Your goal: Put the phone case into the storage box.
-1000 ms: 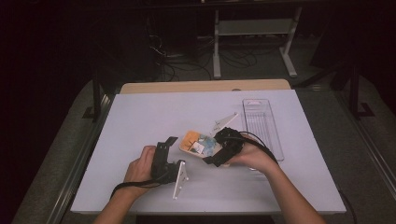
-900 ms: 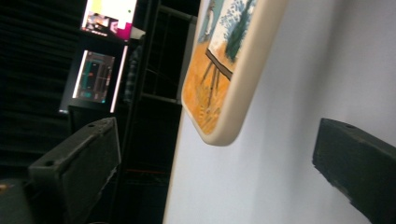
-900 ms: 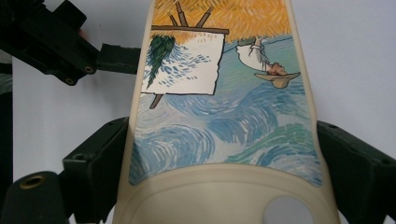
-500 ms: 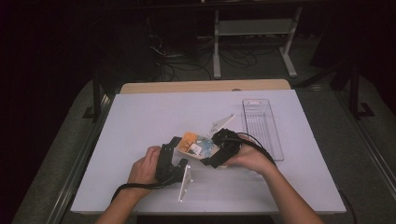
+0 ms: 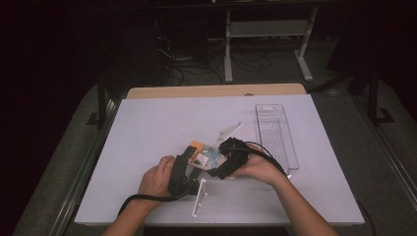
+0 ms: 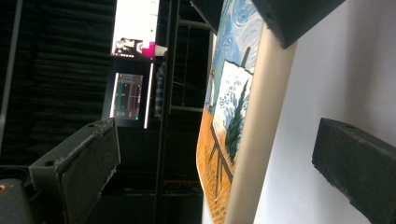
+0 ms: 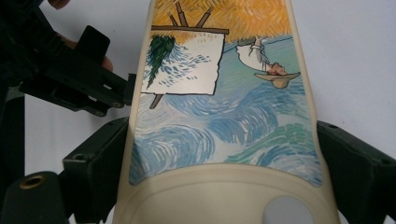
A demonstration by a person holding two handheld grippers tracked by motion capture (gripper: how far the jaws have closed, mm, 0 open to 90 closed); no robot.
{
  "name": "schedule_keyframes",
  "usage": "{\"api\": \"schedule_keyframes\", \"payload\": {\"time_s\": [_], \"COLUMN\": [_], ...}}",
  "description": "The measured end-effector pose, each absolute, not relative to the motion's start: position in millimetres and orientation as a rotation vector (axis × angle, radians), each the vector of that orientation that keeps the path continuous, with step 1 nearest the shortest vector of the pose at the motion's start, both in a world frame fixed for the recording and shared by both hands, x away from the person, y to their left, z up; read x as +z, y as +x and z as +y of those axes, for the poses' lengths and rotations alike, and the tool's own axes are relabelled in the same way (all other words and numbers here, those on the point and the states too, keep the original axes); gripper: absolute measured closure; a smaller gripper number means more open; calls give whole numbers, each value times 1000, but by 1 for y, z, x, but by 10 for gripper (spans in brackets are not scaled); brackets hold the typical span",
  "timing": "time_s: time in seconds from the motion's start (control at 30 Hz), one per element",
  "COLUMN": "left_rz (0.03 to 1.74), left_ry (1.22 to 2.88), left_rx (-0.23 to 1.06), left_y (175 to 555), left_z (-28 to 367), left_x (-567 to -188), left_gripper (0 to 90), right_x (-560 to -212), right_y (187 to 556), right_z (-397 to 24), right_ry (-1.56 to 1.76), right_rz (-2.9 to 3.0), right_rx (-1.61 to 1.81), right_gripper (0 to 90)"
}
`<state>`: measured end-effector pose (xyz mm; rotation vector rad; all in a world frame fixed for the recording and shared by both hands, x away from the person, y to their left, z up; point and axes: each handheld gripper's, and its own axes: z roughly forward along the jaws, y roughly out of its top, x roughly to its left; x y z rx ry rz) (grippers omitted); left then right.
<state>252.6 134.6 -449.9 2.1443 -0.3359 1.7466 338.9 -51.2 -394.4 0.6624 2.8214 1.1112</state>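
Note:
A cream phone case printed with a blue and orange painting lies between the jaws of my right gripper, which press on its two long sides. From above, the case sits mid-table, with the right gripper at its right end. My left gripper is at the case's left end. Its jaws stand wide apart, and the case's edge passes between them touching neither; the gripper's midpoint falls beside that edge.
A clear plastic tray lies right of the hands on the white table. One white strip lies behind the case, another near the front edge. Cables trail from both grippers.
My left hand and gripper have moved right, up to the case's left end. The right gripper has kept its hold on the case and barely shifted.

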Motion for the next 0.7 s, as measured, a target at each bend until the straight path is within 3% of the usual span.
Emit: {"api": "schedule_keyframes", "payload": {"time_s": [0.7], "left_rz": [-409], "left_ry": [2123], "left_rx": [1781], "left_y": [250], "left_z": [135], "left_x": [-452], "left_gripper": [264], "right_x": [-394], "right_y": [337], "right_z": [-50], "right_ry": [651], "right_rz": [2818], "right_rx": [1126], "right_gripper": [103]}}
